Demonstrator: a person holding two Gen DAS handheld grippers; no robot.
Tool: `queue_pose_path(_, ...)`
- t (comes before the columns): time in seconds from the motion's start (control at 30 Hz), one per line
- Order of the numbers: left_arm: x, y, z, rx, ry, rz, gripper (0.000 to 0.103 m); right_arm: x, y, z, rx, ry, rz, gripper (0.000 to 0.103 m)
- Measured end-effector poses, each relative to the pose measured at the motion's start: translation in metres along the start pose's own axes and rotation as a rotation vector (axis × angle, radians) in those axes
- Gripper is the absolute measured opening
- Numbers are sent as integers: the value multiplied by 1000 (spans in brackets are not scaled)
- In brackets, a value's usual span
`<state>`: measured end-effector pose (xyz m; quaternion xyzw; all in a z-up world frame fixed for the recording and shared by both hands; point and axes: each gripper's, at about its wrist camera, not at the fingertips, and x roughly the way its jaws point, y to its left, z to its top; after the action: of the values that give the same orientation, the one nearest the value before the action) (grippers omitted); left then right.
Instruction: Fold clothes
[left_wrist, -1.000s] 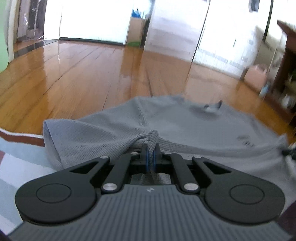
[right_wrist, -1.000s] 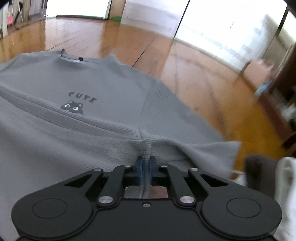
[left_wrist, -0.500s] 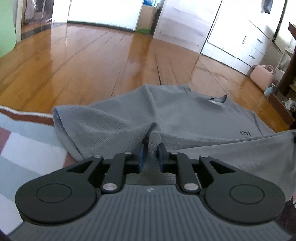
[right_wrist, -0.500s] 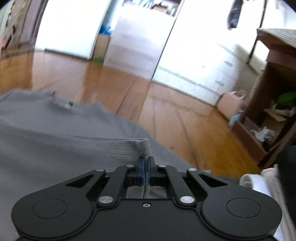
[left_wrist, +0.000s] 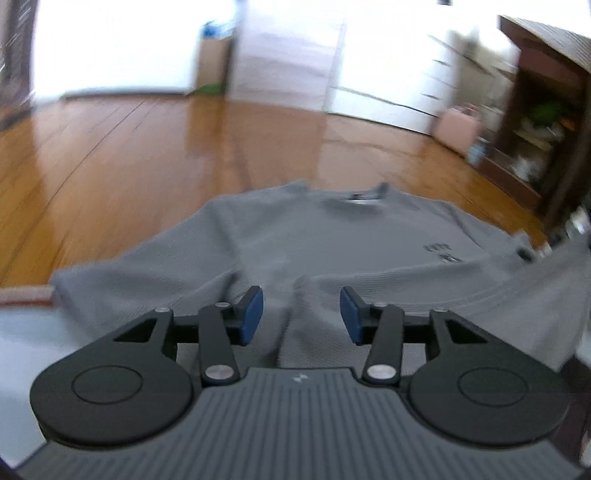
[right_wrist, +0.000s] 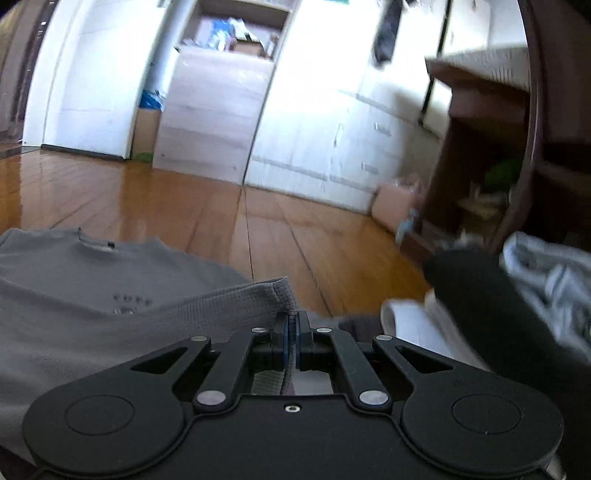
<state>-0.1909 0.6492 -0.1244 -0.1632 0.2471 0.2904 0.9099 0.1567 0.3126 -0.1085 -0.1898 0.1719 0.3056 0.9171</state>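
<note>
A grey T-shirt (left_wrist: 314, 243) with a small dark print lies spread on the wooden floor, collar at the far side. My left gripper (left_wrist: 301, 314) is opening; its blue pads (left_wrist: 251, 314) stand apart, with a fold of the shirt's hem lying loose between them, not pressed. In the right wrist view the same grey T-shirt (right_wrist: 92, 288) fills the lower left. My right gripper (right_wrist: 291, 339) is shut on the shirt's hem, which is lifted off the floor and stretched to the left.
Wooden floor (left_wrist: 147, 155) runs to white cabinets (right_wrist: 332, 129) at the back. A dark wooden shelf unit (right_wrist: 480, 177) stands at right with a pink box (left_wrist: 458, 129) beside it. A pile of black and white clothes (right_wrist: 498, 295) lies at right. A striped rug (left_wrist: 22, 325) lies at left.
My left gripper has let go of the hem and its jaws have spread. My right gripper has risen with the hem still clamped, so its view now looks across the room.
</note>
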Motion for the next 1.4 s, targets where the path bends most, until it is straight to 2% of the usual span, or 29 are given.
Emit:
queue_pose_path(0.07,11,-14,0,96,-10,-19,50,11,-7,-6,40,53,7,3)
queue_pose_path(0.1,20,-18,-1,112,7,-10,57,16,-9,-11,64,74,7,3)
queue_pose_path(0.17,43,-16,-4,45,108,51,57,22,-9,-18,88,103,-5,3)
queue_pose_path(0.23,57,-4,-8,-108,180,98,57,25,-5,-24,94,117,-19,3)
queue_pose_path(0.33,57,8,-12,-238,164,-9,59,26,0,-28,87,121,-16,3)
queue_pose_path(0.47,62,1,-12,-188,190,-4,57,26,-1,-26,86,108,13,3)
queue_pose_path(0.5,63,-2,-12,-179,187,4,44,23,-3,-25,94,102,23,3)
queue_pose_path(0.53,62,-6,-10,-163,192,11,3,20,-5,-24,103,96,35,3)
queue_pose_path(0.6,59,-14,-7,-128,195,33,3,14,-10,-18,145,79,64,3)
queue_pose_path(0.67,37,-20,-3,-90,152,96,3,1,-18,-12,186,65,104,3)
queue_pose_path(0.83,-71,-24,13,-145,-69,128,3,-56,-37,5,211,-18,245,3)
queue_pose_path(0.9,-120,-32,10,-151,-182,121,3,-83,-46,10,257,-52,288,3)
queue_pose_path(1.0,-184,-43,1,-177,-304,85,3,-115,-61,14,421,-46,315,3)
queue_pose_path(1.1,-236,-56,-12,-163,-346,88,3,-145,-75,11,511,-77,381,3)
queue_pose_path(1.23,-283,-76,-28,-126,-351,94,3,-195,-93,3,490,-142,445,3)
queue_pose_path(1.4,-339,-87,-47,-186,-367,105,3,-257,-122,-7,441,-183,500,3)
